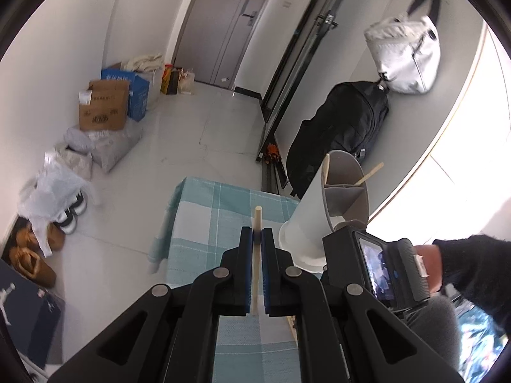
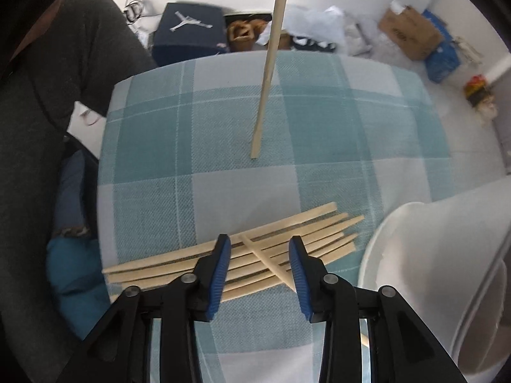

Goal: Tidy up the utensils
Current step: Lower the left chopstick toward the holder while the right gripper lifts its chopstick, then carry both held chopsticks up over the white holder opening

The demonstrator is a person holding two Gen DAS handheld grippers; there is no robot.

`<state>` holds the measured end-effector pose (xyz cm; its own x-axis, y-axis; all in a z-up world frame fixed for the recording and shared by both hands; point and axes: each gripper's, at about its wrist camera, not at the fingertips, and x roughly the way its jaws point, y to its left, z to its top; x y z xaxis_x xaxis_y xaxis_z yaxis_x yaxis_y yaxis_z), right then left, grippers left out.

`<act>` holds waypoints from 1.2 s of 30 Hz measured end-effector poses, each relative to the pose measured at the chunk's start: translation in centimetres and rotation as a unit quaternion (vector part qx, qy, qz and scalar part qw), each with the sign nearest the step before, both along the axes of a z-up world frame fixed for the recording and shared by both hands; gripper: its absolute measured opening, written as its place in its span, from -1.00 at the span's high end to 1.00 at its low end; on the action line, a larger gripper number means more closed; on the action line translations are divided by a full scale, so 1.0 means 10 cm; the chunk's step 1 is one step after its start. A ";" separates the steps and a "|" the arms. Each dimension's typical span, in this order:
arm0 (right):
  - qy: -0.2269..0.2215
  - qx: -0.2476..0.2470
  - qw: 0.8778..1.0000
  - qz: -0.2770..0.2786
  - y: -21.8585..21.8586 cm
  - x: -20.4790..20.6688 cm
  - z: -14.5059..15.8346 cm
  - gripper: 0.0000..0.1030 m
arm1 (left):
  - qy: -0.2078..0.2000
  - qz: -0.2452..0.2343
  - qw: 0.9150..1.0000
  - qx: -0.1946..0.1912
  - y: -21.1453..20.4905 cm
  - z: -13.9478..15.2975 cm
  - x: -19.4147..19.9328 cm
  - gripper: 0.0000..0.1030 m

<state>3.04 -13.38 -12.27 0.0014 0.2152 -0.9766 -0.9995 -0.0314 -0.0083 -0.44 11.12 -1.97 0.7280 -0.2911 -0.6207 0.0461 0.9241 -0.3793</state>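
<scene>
Only the left wrist view shows the left gripper (image 1: 257, 234), clenched on a single chopstick (image 1: 256, 255) that runs lengthwise between its blue pads (image 1: 245, 255), its tip poking out past the fingertips. Beyond it lies the checked cloth (image 1: 204, 223) covering the table, and just to the right stands a white holder (image 1: 322, 210) with inner dividers, seen tilted by the lens, with two chopsticks (image 1: 370, 174) already leaning in its compartments. The other tool's camera body and the person's sleeve fill the lower right of that view. On the floor sit cardboard boxes (image 1: 102, 108), shoes (image 1: 68, 215) and bags; a black backpack (image 1: 341, 131) leans against the wall.

From the right wrist view, the right gripper (image 2: 260, 249) is released, jaws spread wide with nothing between them, hovering just above a loose pile of chopsticks (image 2: 262, 242) lying across the cloth, one of them crossing the rest at an angle. This view alone shows that pile. The held chopstick appears here hanging steeply from the top edge, its lower end above the cloth near the middle. The holder's white wall curves in at the lower right.
</scene>
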 end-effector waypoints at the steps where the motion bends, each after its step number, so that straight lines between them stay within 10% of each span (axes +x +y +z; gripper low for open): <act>1: 0.002 0.000 1.000 0.004 0.01 0.01 0.01 0.45 | 0.001 0.003 1.000 -0.004 0.02 0.00 0.01 0.98; 9: 0.006 0.020 1.000 -0.015 -0.02 0.07 0.06 0.91 | 0.008 0.016 1.000 -0.022 0.06 -0.01 0.04 0.98; 20: 0.020 0.113 0.989 -0.093 -0.21 0.01 0.37 0.92 | -0.008 0.005 1.000 -0.017 -0.01 0.01 0.01 0.98; 36: -0.031 0.381 0.869 -0.313 -1.20 -0.21 0.99 0.92 | -0.046 -0.039 0.998 0.020 -0.45 0.31 -0.20 0.98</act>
